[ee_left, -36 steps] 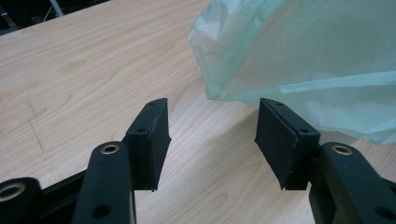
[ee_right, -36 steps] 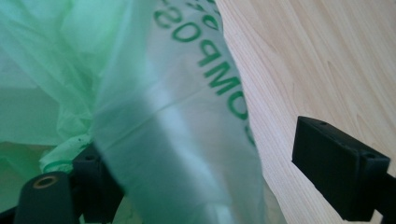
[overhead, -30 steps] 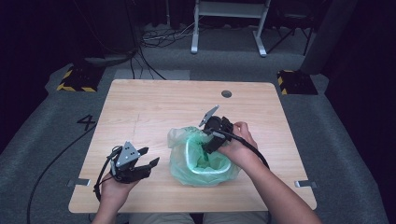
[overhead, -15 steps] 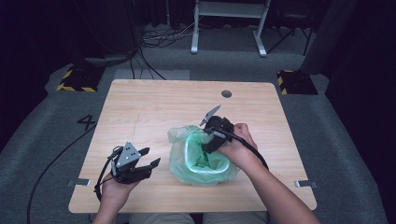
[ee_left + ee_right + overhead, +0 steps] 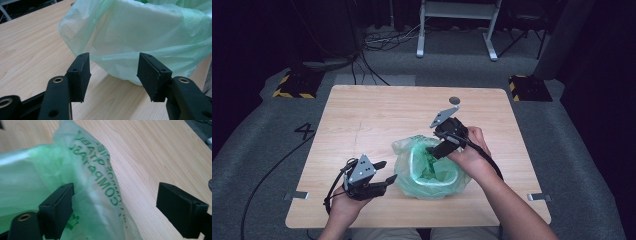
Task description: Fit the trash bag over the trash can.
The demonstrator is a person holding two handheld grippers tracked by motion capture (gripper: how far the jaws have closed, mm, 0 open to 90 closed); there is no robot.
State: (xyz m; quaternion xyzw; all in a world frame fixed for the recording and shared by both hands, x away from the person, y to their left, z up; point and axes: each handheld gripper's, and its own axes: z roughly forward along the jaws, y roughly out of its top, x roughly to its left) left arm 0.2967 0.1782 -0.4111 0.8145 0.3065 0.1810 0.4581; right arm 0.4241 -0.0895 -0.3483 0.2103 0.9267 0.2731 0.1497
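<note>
The green compostable bag [image 5: 429, 167] lines a small white bin [image 5: 432, 172] near the bench's [image 5: 362, 115] front edge, right of centre. The film looks thin, light and slippery, so pinch a gathered fold at the rim. The right claw [image 5: 113, 207] stands apart over the bag's far rim; the left claw [image 5: 112, 72] stands apart, beside the bag.

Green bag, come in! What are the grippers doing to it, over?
Left gripper open, just short of the green bag. Right gripper open at the bag's rim, film across its gap. Table around it bare.
</note>
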